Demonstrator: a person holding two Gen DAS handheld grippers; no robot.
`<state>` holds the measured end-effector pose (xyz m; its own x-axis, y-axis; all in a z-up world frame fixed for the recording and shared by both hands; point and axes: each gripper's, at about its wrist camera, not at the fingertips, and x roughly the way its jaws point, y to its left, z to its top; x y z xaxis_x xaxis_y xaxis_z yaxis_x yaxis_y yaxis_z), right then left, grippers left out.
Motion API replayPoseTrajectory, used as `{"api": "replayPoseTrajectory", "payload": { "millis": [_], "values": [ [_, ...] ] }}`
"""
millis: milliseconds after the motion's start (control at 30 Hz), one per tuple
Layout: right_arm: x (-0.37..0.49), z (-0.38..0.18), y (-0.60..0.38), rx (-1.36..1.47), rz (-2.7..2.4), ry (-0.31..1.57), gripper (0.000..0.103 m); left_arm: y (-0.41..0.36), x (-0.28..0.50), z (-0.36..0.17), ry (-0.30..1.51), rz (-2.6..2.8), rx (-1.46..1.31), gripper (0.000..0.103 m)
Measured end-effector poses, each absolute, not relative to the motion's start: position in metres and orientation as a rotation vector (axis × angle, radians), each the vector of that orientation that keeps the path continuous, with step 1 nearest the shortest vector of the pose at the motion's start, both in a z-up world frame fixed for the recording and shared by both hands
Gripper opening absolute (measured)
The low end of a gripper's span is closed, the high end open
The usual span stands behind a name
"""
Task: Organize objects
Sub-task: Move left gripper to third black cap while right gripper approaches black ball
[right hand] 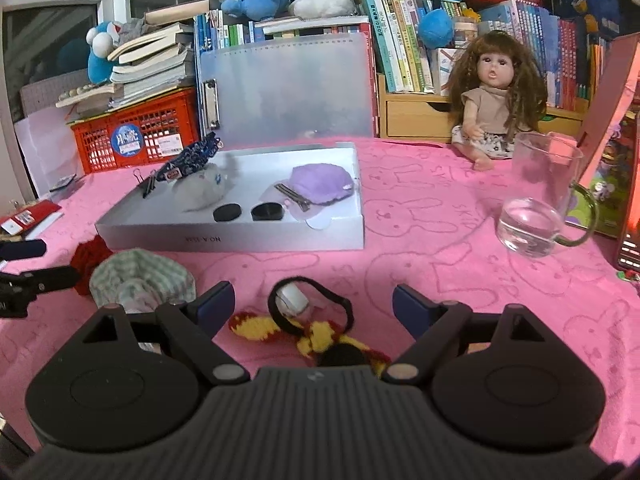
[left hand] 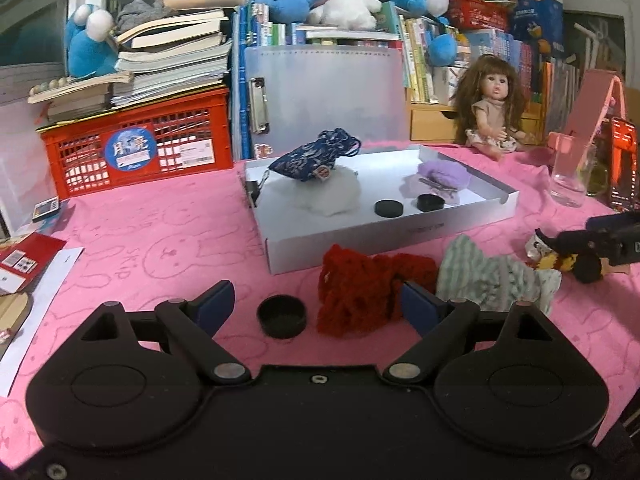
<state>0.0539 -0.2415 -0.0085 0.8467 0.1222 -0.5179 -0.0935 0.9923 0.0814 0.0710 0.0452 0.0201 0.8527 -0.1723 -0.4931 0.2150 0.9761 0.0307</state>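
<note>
Both grippers spread wide and empty over the pink-covered desk (left hand: 160, 240).

Left gripper (left hand: 318, 304): fingers released, a black cap (left hand: 281, 316) and a red knitted piece (left hand: 360, 292) lying on the desk between them, ungripped. Right gripper (right hand: 313, 304): fingers released above a black hair tie (right hand: 320, 300) and a yellow-and-red knitted item (right hand: 308, 334). A green striped cloth (right hand: 140, 276) lies between the two grippers. Beyond, a white tray (right hand: 240, 240) holds two black caps, a purple pouch (right hand: 320, 182) and a blue pouch (left hand: 316, 156).

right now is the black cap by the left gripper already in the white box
No, the black cap lies on the pink cloth outside the white box.
</note>
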Motion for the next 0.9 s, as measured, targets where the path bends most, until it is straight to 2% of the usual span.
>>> {"api": "replayPoseTrajectory", "payload": {
  "millis": [167, 400, 467, 633, 900],
  "values": [
    [0.045, -0.014, -0.240, 0.020, 0.103, 0.553, 0.092, 0.053, 0.072, 0.014, 0.520, -0.183, 0.077, 0.087],
    [0.036, -0.019, -0.241, 0.008, 0.098, 0.551, 0.092, 0.063, 0.078, 0.009, 0.551, -0.131, 0.058, 0.055],
    [0.034, -0.020, -0.241, 0.013, 0.099, 0.546, 0.092, 0.065, 0.079, 0.006, 0.563, -0.124, 0.058, 0.052],
    [0.029, -0.021, -0.239, 0.004, 0.107, 0.539, 0.090, 0.068, 0.084, 0.001, 0.579, -0.116, 0.038, 0.049],
    [0.023, -0.022, -0.228, -0.066, 0.094, 0.527, 0.074, 0.069, 0.094, -0.004, 0.583, -0.099, 0.014, 0.048]
  ]
}}
